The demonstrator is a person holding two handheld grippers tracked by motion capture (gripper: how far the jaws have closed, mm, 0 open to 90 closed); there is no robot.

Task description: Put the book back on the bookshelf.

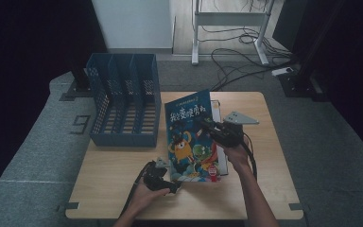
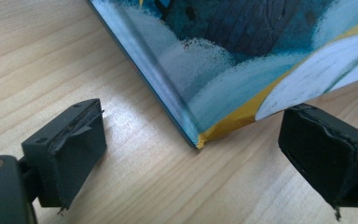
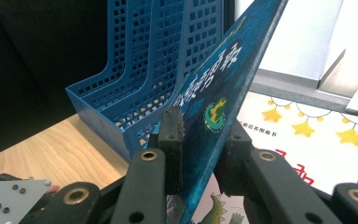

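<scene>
A light wooden table [image 1: 123, 189] carries a blue slotted file rack [image 1: 125, 99] at its far left. Just right of the rack, picture books [image 1: 223, 165] lie flat on the wood.

Blue perforated file rack [image 1: 125, 101]; book [image 1: 191, 137] cover dark blue-teal, orange and green cartoon monsters, white title characters; light wood-grain table [image 1: 113, 189]; black grippers.

Premises: a lab or recording room. Evidence: small light wooden surface [image 1: 123, 189] on grey carpet [image 1: 33, 142], dark curtains [image 1: 23, 42] on both sides, loose black cables [image 1: 236, 61] trailing beneath a white metal stand [image 1: 229, 19].
</scene>
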